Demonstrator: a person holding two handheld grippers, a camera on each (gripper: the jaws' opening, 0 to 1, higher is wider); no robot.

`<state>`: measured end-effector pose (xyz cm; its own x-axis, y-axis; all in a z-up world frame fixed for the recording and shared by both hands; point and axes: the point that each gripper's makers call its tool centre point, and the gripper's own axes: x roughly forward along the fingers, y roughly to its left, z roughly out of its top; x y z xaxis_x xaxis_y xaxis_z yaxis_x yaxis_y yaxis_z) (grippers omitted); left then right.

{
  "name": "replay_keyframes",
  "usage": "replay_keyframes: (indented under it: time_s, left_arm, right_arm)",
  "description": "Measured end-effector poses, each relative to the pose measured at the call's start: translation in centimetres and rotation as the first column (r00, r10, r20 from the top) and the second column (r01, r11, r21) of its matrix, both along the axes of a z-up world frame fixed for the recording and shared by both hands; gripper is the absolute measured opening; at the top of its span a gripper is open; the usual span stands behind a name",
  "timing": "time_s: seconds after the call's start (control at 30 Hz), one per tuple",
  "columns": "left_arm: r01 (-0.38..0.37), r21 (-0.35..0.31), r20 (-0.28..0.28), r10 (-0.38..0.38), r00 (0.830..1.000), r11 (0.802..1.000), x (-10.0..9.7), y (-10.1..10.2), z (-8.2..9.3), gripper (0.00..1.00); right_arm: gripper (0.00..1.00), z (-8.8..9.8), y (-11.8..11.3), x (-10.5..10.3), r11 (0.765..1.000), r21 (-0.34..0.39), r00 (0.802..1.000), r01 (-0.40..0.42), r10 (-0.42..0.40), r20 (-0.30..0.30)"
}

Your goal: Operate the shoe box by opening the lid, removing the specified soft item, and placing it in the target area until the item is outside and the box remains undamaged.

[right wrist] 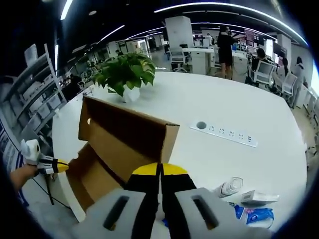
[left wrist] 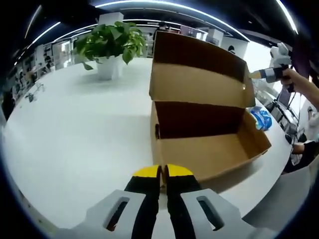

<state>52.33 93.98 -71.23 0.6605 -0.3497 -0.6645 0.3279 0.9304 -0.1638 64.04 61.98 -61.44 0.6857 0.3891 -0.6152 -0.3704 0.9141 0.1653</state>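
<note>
A brown cardboard shoe box stands open on the white table, its lid raised upright. The inside that shows is bare cardboard. My left gripper has its yellow-tipped jaws pressed together at the box's near left corner, apparently pinching the wall edge. In the right gripper view it shows at the left in a hand, as the left gripper, its tip against the box. My right gripper is shut at the lower corner of the lid. The left gripper view shows the right gripper touching the lid's right edge.
A leafy plant in a white pot stands at the far side of the table. A power strip is set into the tabletop. A clear bottle and blue-and-white packets lie near the box. People stand far off among desks.
</note>
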Motion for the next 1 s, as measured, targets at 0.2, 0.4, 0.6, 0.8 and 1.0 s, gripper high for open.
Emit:
replay_keyframes:
  time_s: [0.2, 0.4, 0.6, 0.8, 1.0]
  left_arm:
    - [0.000, 0.000, 0.001, 0.000, 1.000, 1.000, 0.0, 0.0, 0.0, 0.00]
    - [-0.001, 0.003, 0.007, 0.000, 1.000, 1.000, -0.1, 0.0, 0.1, 0.00]
    - [0.006, 0.003, 0.008, -0.006, 1.000, 1.000, -0.2, 0.0, 0.1, 0.00]
    - [0.012, 0.004, 0.010, -0.012, 1.000, 1.000, -0.2, 0.0, 0.1, 0.01]
    - [0.019, 0.012, 0.015, -0.019, 1.000, 1.000, -0.2, 0.1, 0.0, 0.01]
  right_arm:
    - [0.00, 0.4, 0.2, -0.9, 1.000, 0.002, 0.999, -0.001, 0.000, 0.038]
    - [0.00, 0.7, 0.4, -2.0, 1.000, -0.019, 0.997, -0.012, 0.013, 0.078]
    - [0.00, 1.0, 0.6, -2.8, 1.000, -0.023, 0.995, -0.019, 0.021, 0.095]
    - [0.00, 1.1, 0.7, -3.7, 0.999, -0.036, 0.992, -0.016, 0.021, 0.125]
    - [0.00, 1.1, 0.8, -4.4, 1.000, -0.006, 0.991, -0.001, 0.001, 0.132]
